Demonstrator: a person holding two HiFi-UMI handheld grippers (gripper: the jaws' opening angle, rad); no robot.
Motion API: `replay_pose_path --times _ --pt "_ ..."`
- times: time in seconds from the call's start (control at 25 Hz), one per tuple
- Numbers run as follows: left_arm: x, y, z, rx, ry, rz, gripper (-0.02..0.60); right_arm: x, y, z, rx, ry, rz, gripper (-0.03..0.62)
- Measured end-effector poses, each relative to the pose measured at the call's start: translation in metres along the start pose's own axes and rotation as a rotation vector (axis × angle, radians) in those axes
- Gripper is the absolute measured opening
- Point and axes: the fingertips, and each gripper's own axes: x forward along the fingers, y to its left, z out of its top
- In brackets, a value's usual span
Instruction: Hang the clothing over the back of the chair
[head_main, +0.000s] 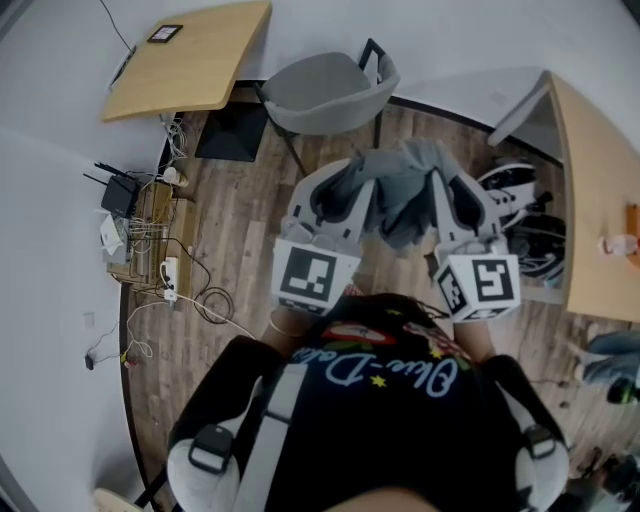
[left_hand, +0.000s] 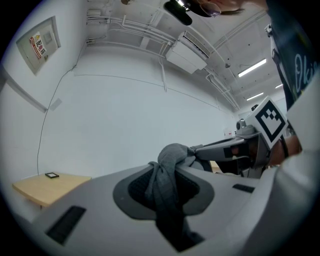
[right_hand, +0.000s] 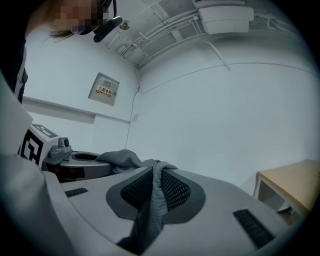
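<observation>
We hold the garment (head_main: 402, 192) spanning left gripper (head_main: 340, 195) and right gripper (head_main: 455, 200), both clamped on it; the chair (head_main: 325, 95) lies upper centre, beyond both equally.

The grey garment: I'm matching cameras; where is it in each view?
Head view: grey garment centre, below the chair.
Left gripper view: garment lower centre, clamped in jaws.
Right gripper view: garment lower centre, clamped in jaws.
Shared landmark: wooden table, head and left gripper views.
</observation>
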Motion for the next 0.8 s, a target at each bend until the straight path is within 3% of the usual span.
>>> replay_pose_path --times 0.32,0.8 --pt "0.002 0.016 -0.006 -0.004 0.019 0.040 0.067 0.019 0.005 -0.005 -0.006 0.012 0.055 0.046" --pt "0.030 0.042 0.002 -0.003 0.040 0.197 0.067 0.068 -0.011 0.008 -0.026 -0.025 0.213 0.047"
